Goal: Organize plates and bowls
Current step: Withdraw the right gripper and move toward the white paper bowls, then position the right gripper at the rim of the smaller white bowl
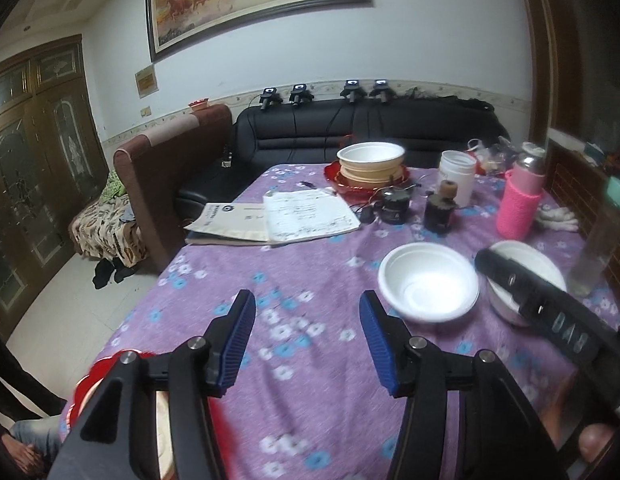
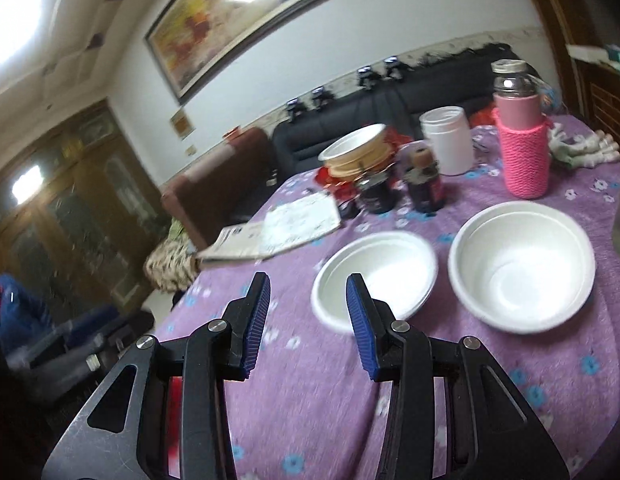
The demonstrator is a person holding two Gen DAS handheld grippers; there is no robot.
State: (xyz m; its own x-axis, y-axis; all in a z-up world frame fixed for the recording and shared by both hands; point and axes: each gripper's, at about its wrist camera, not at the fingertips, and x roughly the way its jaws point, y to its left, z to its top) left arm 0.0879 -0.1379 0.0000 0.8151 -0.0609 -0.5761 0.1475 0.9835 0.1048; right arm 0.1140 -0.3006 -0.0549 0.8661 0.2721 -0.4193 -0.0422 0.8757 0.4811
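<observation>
Jaws of your left gripper (image 1: 305, 316) and right gripper (image 2: 307, 300) stand released, empty, above the tablecloth (image 1: 330, 380) near two white bowls (image 2: 374, 276).

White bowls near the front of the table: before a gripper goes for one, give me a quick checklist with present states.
1. Left gripper open, nothing between its pads: ok.
2. Right gripper open and empty: ok.
3. Left white bowl upright and empty: ok.
4. Right white bowl upright, empty, apart from its neighbour: ok.
5. Pink bottle stands behind the bowls, off the approach path: ok.
6. Stack of bowls on the red plate steady enough for another: cannot tell.
</observation>
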